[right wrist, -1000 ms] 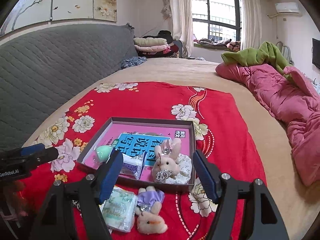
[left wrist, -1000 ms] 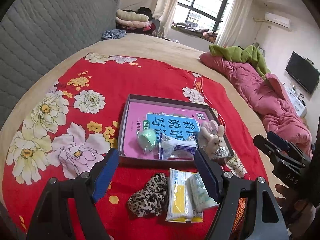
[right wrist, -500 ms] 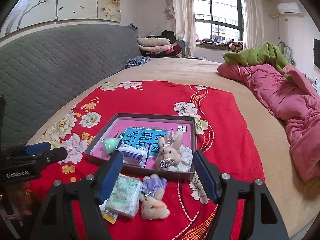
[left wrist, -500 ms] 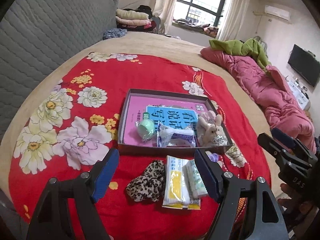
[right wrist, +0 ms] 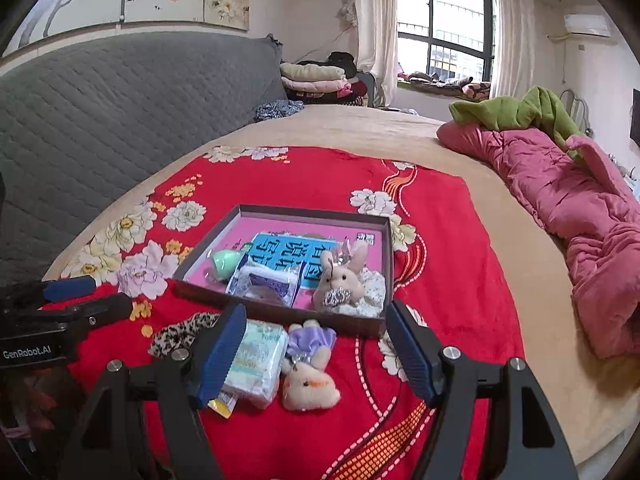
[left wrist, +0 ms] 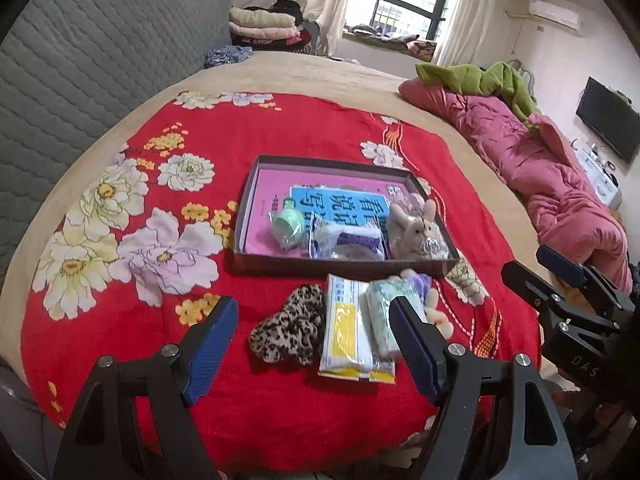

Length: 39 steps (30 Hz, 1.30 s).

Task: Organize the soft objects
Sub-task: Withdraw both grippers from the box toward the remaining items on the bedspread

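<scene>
On the red floral blanket (left wrist: 132, 340), the left gripper (left wrist: 312, 346) hangs released over a leopard-print fabric scrunchie (left wrist: 290, 330) and tissue packs (left wrist: 346, 332). The right gripper (right wrist: 316, 354) gapes empty above a purple-dressed plush bunny (right wrist: 310, 376), just before the shallow brown cardboard tray (right wrist: 280, 314).

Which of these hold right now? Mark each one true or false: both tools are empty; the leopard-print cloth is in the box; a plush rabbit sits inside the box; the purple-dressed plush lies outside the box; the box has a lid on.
1. Both tools are empty. True: the left tool and the right tool stand open with nothing gripped.
2. The leopard-print cloth is in the box. False: it lies on the red blanket, in front of the box.
3. A plush rabbit sits inside the box. True.
4. The purple-dressed plush lies outside the box. True.
5. The box has a lid on. False: it is open at the top.
</scene>
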Each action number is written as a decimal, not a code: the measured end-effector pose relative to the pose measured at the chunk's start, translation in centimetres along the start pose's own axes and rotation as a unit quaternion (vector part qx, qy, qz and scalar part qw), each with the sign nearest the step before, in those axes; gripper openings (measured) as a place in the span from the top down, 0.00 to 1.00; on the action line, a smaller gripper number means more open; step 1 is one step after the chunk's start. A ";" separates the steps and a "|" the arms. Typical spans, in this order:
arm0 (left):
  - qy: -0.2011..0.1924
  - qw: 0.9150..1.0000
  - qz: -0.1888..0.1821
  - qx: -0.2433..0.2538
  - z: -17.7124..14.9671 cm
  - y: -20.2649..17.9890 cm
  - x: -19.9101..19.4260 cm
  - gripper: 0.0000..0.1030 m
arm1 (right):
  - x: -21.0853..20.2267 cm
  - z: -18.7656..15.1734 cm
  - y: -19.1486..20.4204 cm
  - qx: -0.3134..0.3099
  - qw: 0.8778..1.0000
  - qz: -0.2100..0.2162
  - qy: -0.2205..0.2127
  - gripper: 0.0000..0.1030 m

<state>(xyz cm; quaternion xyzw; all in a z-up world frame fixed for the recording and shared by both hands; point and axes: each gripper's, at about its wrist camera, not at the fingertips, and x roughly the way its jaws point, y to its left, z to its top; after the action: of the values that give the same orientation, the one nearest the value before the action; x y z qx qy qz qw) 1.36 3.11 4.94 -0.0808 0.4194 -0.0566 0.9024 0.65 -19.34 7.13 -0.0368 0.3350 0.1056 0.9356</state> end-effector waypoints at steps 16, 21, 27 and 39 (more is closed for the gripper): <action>0.038 0.999 -0.006 0.026 -2.7 -1.5 1.9 0.24 | -0.3 -2.1 -0.8 0.002 1.000 0.005 0.015 0.30; 0.047 0.998 -0.010 0.031 -3.1 -2.0 2.1 0.24 | -0.1 -2.7 -1.1 0.007 1.000 0.008 0.022 0.30; 0.061 0.998 -0.013 0.032 -3.7 -2.2 2.8 0.24 | 0.2 -3.5 -0.9 0.000 0.999 0.008 0.033 0.30; 0.084 0.995 -0.029 0.042 -5.0 -2.9 4.6 0.24 | 1.2 -4.6 -1.4 0.008 0.999 0.015 0.047 0.30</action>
<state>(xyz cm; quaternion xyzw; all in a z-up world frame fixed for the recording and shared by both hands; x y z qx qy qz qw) 0.40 -1.02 -1.13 -0.0501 0.4888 -0.1064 0.8644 -0.99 -21.17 2.76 -0.0292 0.3795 0.1149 0.9176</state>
